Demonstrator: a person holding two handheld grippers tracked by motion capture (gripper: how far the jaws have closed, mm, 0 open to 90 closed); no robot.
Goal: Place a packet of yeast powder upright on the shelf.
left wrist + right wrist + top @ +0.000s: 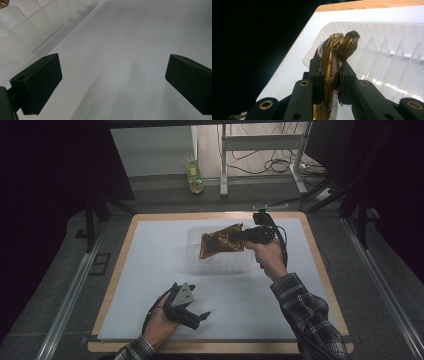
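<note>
Our right gripper [246, 236] was clenched on one edge of a shiny gold-brown foil bag [221, 241], and we held it level, with the bag sticking out toward the left side of the table. In the right gripper view the two black jaws pressed flat against the foil bag [332, 60] from both sides, and its crumpled upper end rose above them and curled over to the right. We held the bag above a clear plastic tray [220, 263], not resting in it as far as we could tell. In that same view the clear plastic tray [387, 50] showed ribbed dividers along its far side.

Our left gripper [192, 316] lay low over the near left part of the table, well apart from the bag, with our hand behind it. Its jaws stood released and wide apart, with nothing between them. In the left gripper view a corner of the tray [22, 27] sat at the upper left.

The tray stood on a white sheet [150, 270] that covered most of the wooden table [120, 255]. Beyond the table's far edge a bottle [194, 176] of yellowish liquid stood on the floor.
</note>
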